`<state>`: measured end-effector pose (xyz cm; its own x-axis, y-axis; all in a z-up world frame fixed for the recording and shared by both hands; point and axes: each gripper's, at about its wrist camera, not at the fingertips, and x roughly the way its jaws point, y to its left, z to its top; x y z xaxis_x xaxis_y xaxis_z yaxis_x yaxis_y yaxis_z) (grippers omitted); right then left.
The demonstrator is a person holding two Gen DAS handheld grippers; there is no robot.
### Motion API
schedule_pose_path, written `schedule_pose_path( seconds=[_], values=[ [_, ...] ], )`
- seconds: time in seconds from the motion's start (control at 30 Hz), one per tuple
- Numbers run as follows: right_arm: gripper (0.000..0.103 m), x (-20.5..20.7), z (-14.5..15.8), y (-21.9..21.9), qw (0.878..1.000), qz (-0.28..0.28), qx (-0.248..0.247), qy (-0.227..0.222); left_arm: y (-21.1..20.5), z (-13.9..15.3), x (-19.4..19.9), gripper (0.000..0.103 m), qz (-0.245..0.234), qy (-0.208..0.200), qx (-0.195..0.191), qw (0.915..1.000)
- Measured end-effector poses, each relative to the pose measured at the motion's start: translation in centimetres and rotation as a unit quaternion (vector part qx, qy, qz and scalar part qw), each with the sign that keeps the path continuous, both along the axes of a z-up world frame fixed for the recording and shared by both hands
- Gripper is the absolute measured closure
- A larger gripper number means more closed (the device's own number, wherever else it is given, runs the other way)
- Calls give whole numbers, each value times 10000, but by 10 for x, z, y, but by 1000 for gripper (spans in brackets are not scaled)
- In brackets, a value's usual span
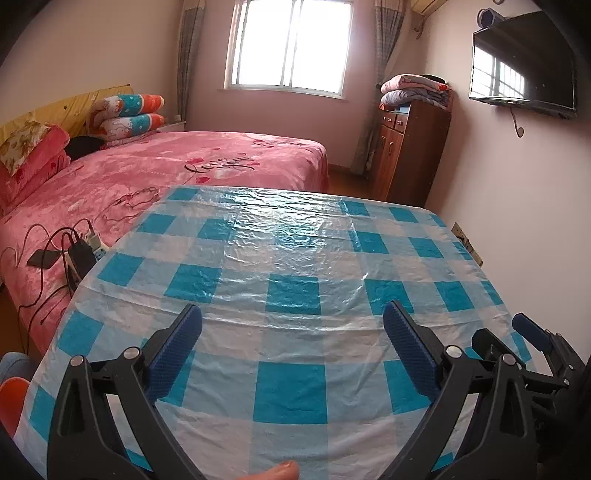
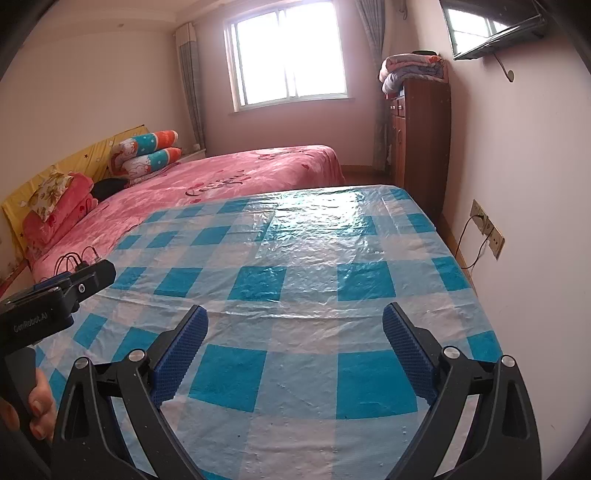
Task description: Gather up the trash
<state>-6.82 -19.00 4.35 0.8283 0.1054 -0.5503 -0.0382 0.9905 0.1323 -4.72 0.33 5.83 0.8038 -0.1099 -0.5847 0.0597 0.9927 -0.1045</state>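
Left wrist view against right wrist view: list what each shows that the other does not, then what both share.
Only the left wrist view shows the whole wall-mounted TV, an air conditioner corner and a phone on the bed. Only the right wrist view shows the wall sockets with a plugged-in cord and the hand gripping the left gripper's handle. Both show the checked tablecloth, pink bed, window, wooden cabinet topped with folded blankets, and open, empty jaws on the left gripper and right gripper. No trash appears.
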Motion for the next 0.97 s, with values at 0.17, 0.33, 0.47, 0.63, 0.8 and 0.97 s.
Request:
schedule_pose_path(
  seconds=[0.17, 0.33, 0.47, 0.63, 0.8, 0.97],
  values=[
    [9, 1, -1, 1, 10000, 24, 1, 24, 0, -1, 1, 4, -43, 16, -32, 10000],
    [9, 3, -2, 4, 10000, 67, -25, 68, 4, -3, 4, 4, -60, 52, -164, 9998],
    [9, 6, -4, 5, 9998, 101, -28, 148, 9, -8, 7, 4, -92, 137, -286, 9995],
    [8, 14, -9, 6, 9992, 148, 5, 371, 9, -17, 16, 4, -59, 402, -120, 9991],
    [8, 28, -21, 6, 9962, 113, 72, 859, 12, -36, 35, 4, 129, 942, -33, 9955],
    [8, 43, -34, 8, 9909, 15, 76, 1343, 14, -56, 48, 4, 254, 1349, -86, 9905]
  ],
)
